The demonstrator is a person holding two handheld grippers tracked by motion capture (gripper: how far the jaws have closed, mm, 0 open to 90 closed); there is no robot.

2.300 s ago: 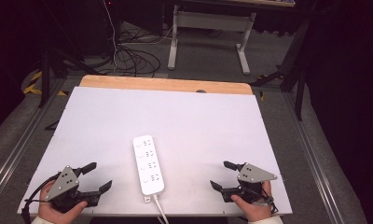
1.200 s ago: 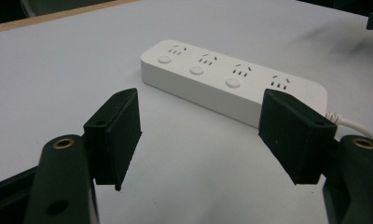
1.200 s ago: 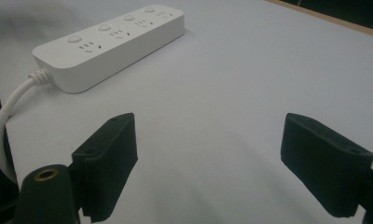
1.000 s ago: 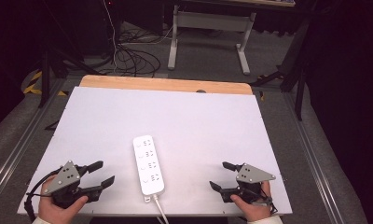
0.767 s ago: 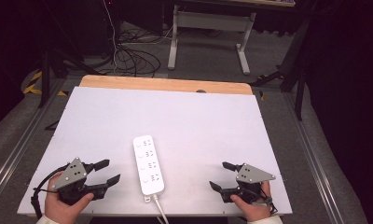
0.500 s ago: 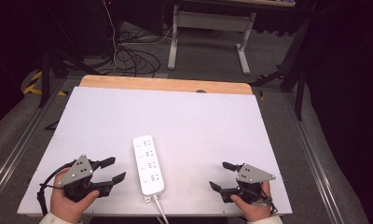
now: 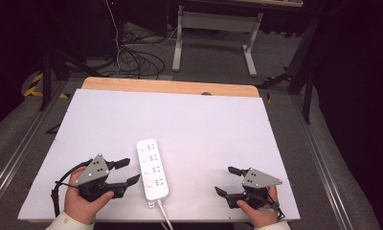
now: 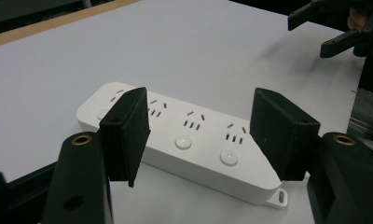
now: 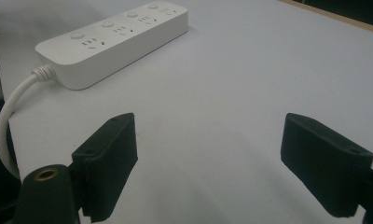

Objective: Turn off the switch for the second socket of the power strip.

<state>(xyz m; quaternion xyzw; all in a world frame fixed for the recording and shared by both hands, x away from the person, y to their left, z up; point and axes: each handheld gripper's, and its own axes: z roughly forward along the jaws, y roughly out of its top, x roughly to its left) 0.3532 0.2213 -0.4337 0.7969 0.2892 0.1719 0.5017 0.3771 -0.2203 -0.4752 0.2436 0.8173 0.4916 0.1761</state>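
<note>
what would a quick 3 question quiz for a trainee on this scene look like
1. True or false: the left gripper is shut on the power strip.
2. How many round buttons does the power strip carry? A) two B) four C) six
3. Fill in: the strip's white cable leaves its end nearest the ____.

Key: 1. False; its jaws stand open beside the strip. 2. B. 3. person. The right gripper is open too, well apart from the strip.
</note>
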